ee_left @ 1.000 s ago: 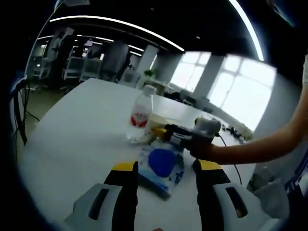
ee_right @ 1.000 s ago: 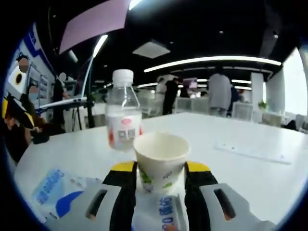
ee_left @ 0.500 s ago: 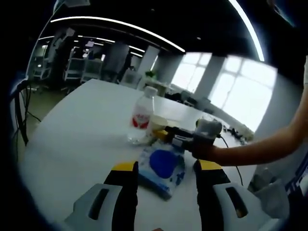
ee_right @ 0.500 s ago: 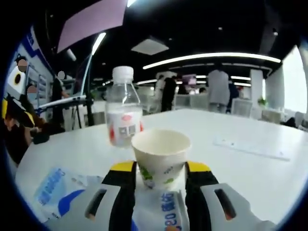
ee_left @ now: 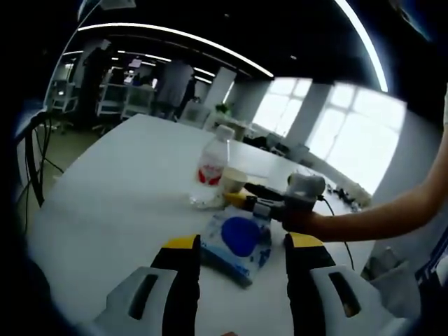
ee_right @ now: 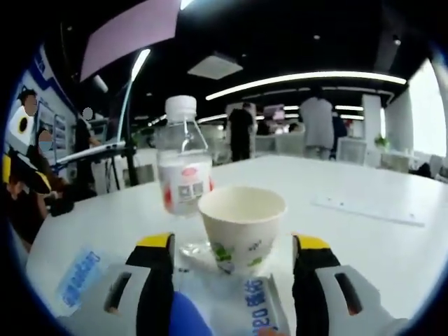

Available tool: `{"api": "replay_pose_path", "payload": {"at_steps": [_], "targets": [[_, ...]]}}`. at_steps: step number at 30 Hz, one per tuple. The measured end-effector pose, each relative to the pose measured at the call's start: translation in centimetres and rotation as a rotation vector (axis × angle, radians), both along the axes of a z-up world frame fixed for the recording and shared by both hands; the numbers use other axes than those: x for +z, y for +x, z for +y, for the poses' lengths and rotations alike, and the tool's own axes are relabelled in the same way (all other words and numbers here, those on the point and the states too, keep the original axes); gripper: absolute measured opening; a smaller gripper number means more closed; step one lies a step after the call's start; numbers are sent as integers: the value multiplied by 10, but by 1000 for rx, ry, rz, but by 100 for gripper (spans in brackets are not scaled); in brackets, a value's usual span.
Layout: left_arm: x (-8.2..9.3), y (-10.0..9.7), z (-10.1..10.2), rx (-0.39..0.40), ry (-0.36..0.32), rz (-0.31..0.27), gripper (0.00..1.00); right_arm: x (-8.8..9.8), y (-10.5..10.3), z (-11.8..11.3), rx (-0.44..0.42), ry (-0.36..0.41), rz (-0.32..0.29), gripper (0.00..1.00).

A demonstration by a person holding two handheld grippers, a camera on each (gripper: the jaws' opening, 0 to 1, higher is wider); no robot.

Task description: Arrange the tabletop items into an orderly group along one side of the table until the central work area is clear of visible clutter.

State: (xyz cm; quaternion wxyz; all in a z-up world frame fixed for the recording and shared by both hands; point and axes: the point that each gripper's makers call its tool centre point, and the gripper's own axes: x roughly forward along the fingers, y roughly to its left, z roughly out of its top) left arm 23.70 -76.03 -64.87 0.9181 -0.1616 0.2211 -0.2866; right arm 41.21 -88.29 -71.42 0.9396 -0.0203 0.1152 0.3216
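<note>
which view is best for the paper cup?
Right gripper view: the paper cup stands upright, close and unblocked between the open jaws. In the left gripper view it is small and distant beside the water bottle.

Left gripper view: cup (ee_left: 232,180) half-hidden behind right tongs (ee_left: 241,196), packet (ee_left: 239,238) print too blurred to read; right gripper view: packet (ee_right: 241,297) cut by bottom edge, bottle (ee_right: 185,183) base partly behind cup (ee_right: 242,226), label text illegible, far people blurred.
</note>
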Motion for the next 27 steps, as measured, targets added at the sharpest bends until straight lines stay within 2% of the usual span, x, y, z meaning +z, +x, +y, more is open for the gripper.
{"api": "replay_pose_path", "payload": {"at_steps": [14,17,24,27], "targets": [[4,4,2,5,-2,-5,49,5,-7,-11,-4,-12,25,82],[4,3,4,-1,29,-8,50,5,-13,-12,-5,-16,36,83],[5,0,6,-1,30,-5,51,5,-24,-20,-12,-11,74,88],[5,-2,5,-4,30,-1,52,9,-30,-24,-11,-23,71,89]]}}
